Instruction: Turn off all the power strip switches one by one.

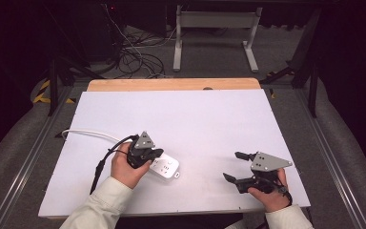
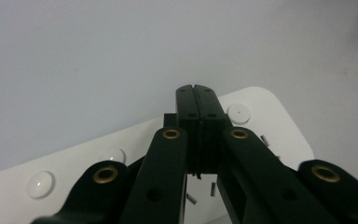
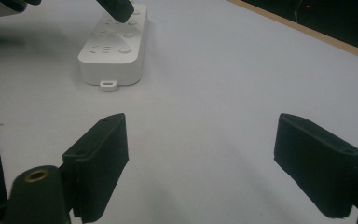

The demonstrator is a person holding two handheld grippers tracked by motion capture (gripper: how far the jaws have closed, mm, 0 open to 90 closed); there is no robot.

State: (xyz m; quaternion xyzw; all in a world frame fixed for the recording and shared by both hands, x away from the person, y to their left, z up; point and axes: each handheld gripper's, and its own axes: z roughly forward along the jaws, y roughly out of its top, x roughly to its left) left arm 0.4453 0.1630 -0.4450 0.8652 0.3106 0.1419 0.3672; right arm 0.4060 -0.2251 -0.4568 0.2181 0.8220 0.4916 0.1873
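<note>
Power strip (image 1: pixel 164 167) lies near-left on the table (image 1: pixel 195 119). Left gripper (image 1: pixel 156 153) over it, jaws closed empty; likely pressing a button, so come straight down. Right gripper (image 1: pixel 233 166) idle, jaws wide.

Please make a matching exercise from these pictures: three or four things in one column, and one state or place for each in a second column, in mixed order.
Things:
1. left gripper
2. right gripper
3. power strip
4. wooden edge

States or places:
A. jaws wide apart, nothing between them
B. white, lying flat under closed black jaws
C. along the far side of the white table
D. jaws pressed together, over the strip

Pairs: 1-D, 2-A, 3-B, 4-C
</note>
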